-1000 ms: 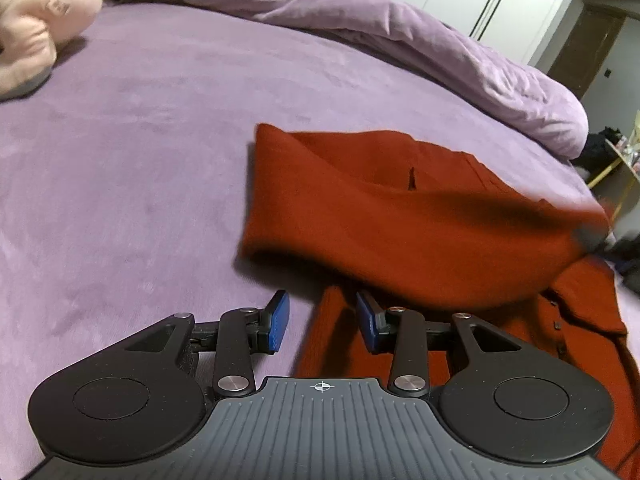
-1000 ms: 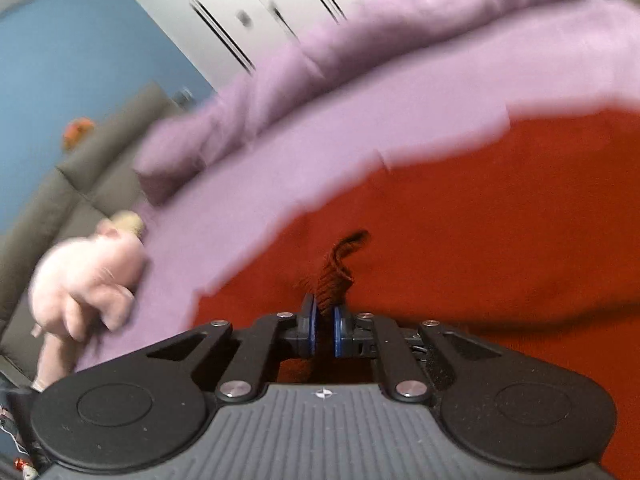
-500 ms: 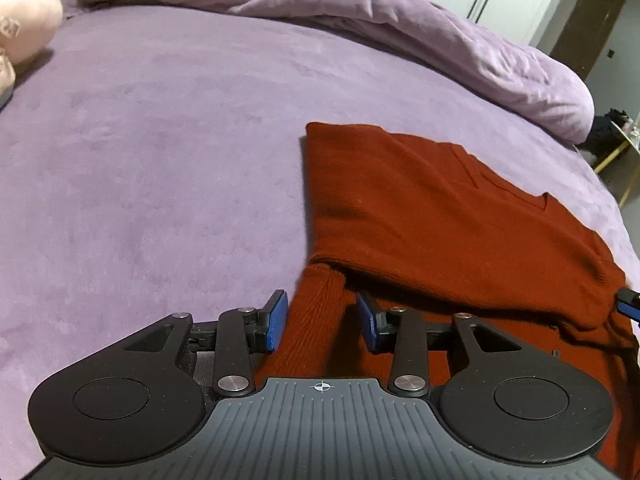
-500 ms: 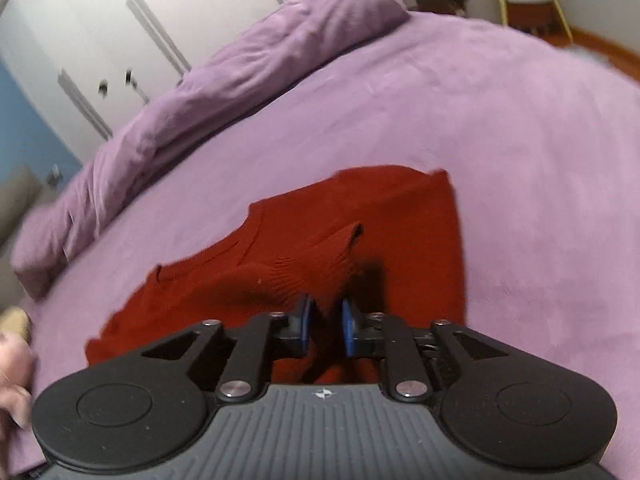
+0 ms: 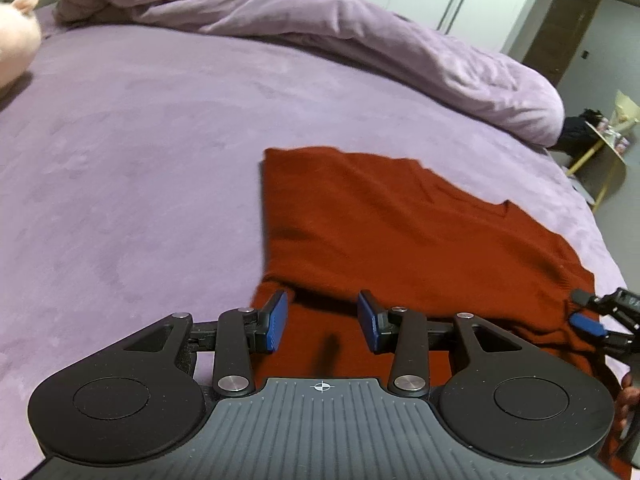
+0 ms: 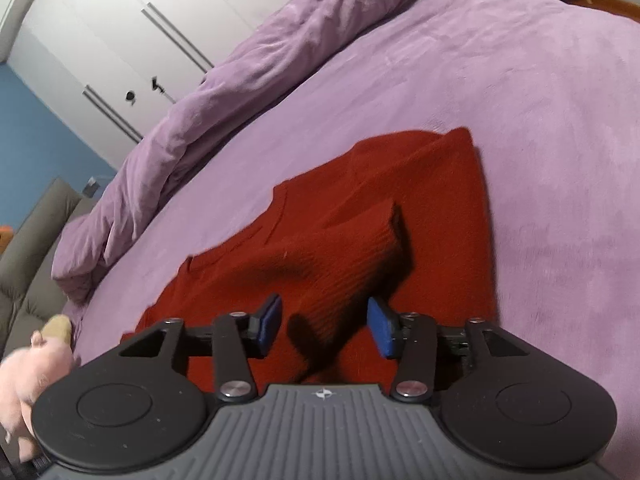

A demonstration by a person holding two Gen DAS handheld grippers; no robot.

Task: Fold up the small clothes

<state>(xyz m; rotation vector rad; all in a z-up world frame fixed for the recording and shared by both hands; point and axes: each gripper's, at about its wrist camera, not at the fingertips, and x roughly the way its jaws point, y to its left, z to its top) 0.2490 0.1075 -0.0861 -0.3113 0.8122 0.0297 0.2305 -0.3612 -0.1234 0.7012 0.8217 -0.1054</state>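
- Purple bedspread [image 5: 140, 152] fills both views, with a bunched duvet [image 5: 320, 28] along its far edge and a pink plush toy [image 6: 28, 364] off to one side.
- Red sweater [image 5: 400, 232] lies flat on the spread, partly folded — a sleeve [image 6: 344, 252] is laid over the body.
- Left gripper [image 5: 322, 320] hovers over the sweater's near edge, jaws wide apart, holding nothing.
- Right gripper [image 6: 324, 326] also stands wide open and empty, the sleeve's base running between its fingers.
- Long axis of the sweater runs across from one gripper to the other; likely each takes its own end for the next fold.
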